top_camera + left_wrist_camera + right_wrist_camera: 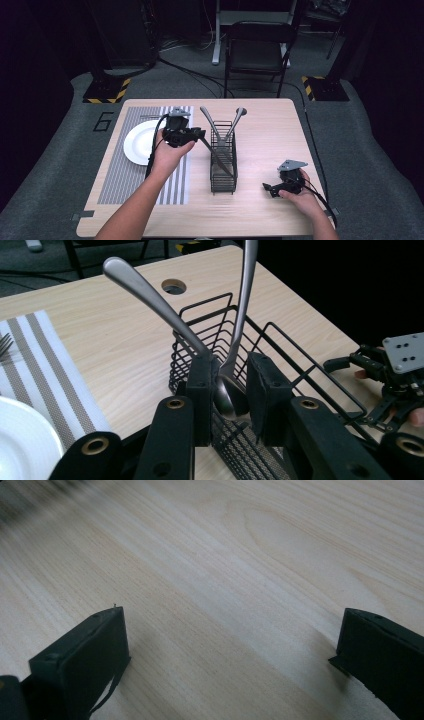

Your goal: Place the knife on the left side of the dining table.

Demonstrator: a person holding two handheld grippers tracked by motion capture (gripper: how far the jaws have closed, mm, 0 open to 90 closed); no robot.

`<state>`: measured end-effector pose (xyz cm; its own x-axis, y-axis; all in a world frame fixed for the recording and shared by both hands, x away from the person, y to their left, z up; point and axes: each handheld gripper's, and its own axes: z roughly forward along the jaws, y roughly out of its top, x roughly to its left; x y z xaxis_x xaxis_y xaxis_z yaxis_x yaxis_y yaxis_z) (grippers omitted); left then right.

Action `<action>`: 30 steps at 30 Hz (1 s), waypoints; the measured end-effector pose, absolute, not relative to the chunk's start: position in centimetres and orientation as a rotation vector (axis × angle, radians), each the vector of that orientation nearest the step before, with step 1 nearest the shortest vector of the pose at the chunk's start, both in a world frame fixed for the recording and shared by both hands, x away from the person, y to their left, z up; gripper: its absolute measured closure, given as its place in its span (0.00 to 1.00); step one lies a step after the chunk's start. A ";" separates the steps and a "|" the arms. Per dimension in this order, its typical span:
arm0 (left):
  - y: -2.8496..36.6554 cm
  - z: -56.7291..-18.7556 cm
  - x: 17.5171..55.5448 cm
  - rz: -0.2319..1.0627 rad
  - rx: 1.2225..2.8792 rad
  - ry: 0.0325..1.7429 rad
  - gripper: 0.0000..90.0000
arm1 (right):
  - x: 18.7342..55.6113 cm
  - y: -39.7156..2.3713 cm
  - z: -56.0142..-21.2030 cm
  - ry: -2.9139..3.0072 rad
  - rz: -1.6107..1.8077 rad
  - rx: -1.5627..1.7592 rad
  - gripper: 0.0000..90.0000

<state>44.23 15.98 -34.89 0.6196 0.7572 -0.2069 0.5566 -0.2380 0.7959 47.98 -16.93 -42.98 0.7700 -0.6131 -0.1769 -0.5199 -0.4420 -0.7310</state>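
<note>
High view: the left gripper (196, 134) hangs over the placemat's (175, 180) edge beside the plate (139, 143), reaching at the wire caddy (223, 172) mid-counter (270, 135). Two handles lean out of the caddy. The right gripper (272, 189) rests near the counter's right front. A "6" (103, 121) is marked on the floor.

Left gripper view: jaws stand either side of a spoon (231, 390) bowl; I cannot tell whether both pads touch it.

Right gripper view: jaws spread wide over bare counter.

Black two-jaw tongs (199, 134), brass-ringed screw holes, grey three-cornered plate, black trailing cables, bare forearms
</note>
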 end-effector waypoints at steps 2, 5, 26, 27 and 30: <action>15.8 -34.7 44.0 0.272 1.922 1.026 0.83 | 48.0 -16.9 -43.0 0.842 -0.144 -2.134 0.00; 15.5 -34.4 43.7 0.269 1.924 1.005 0.84 | 48.0 -16.9 -43.0 0.842 -0.144 -2.135 0.00; 13.2 -32.7 42.1 0.277 1.962 0.921 0.88 | 48.0 -16.9 -43.0 0.842 -0.144 -2.135 0.00; 13.2 -32.7 42.1 0.271 1.961 0.920 0.89 | 48.0 -16.9 -43.0 0.842 -0.144 -2.135 0.00; 13.1 -32.6 42.0 0.241 1.954 0.916 0.90 | 48.0 -16.9 -43.0 0.842 -0.144 -2.135 0.00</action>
